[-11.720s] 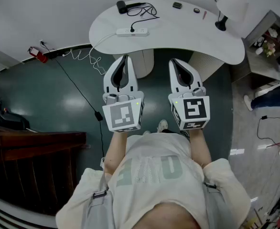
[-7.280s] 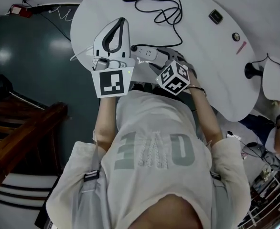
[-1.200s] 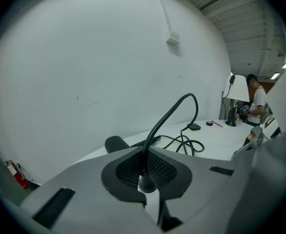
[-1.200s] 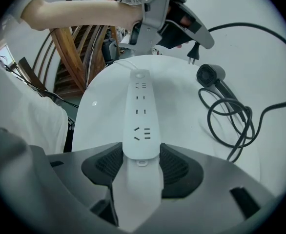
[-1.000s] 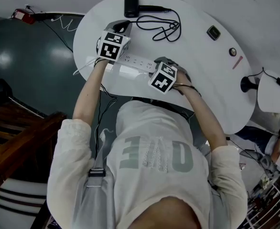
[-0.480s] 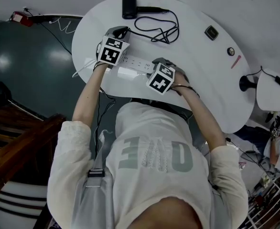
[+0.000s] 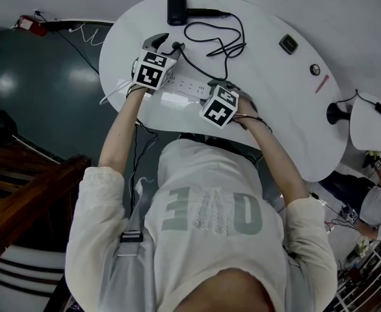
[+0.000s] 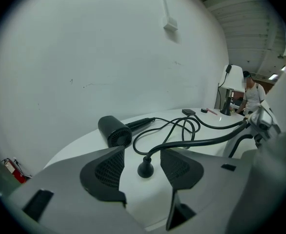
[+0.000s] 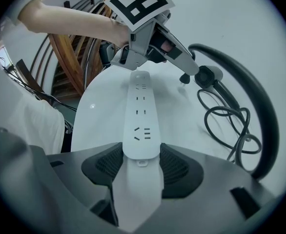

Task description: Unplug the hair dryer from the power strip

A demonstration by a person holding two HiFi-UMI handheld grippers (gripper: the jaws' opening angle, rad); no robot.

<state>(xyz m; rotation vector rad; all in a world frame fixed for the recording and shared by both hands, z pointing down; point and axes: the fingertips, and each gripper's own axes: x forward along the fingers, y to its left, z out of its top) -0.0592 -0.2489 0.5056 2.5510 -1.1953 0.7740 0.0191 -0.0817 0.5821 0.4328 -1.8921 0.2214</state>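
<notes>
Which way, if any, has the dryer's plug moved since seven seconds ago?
Yes. The plug has left the power strip, toward the hair dryer; it is between the left gripper jaws, which have just been opening.

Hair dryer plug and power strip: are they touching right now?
Apart. The right gripper view shows the plug clear of the power strip, off to one side of its far end, with a plain gap between them.

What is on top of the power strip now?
Nothing plugged in: the power strip shows bare sockets. The right hand-held gripper clamps its near end, covering that part. The plug is loose between the jaws of the left hand-held gripper, which have just been opening.
</notes>
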